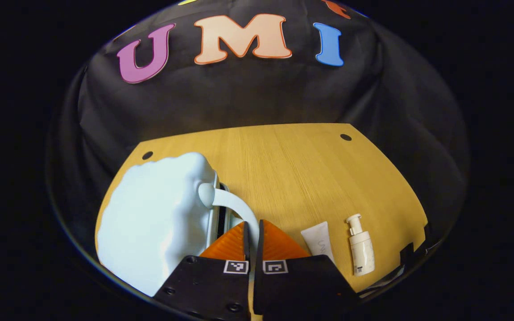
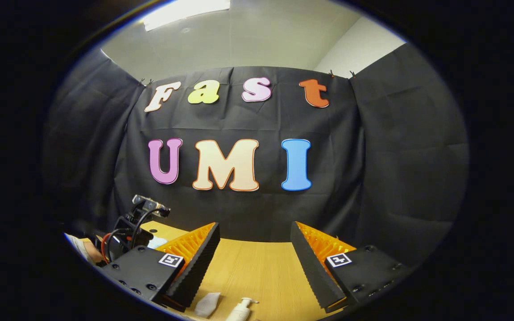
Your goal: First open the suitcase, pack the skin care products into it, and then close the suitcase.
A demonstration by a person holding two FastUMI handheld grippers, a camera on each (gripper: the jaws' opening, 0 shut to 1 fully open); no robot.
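Wooden table (image 1: 306, 169) | left gripper (image 1: 253, 232) clamps suitcase (image 1: 159, 223) handle (image 1: 234, 207) | right gripper (image 2: 254, 249) wide | tube (image 1: 318, 240), pump bottle (image 1: 360, 247) nearby

Wood table (image 1: 283, 169): suitcase (image 1: 154, 227), tube (image 1: 318, 241), pump bottle (image 1: 361, 249).

The table (image 1: 292, 169) looked like matt wood grain. The suitcase (image 1: 154, 223) was smooth, glossy plastic. The pump bottle (image 1: 361, 249) looked smooth plastic.

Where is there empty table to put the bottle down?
The widest bare wood runs from the pale suitcase back to the booth wall and across to the right edge. It is crowded near the front, where the tube and pump bottle lie beside the left tool.
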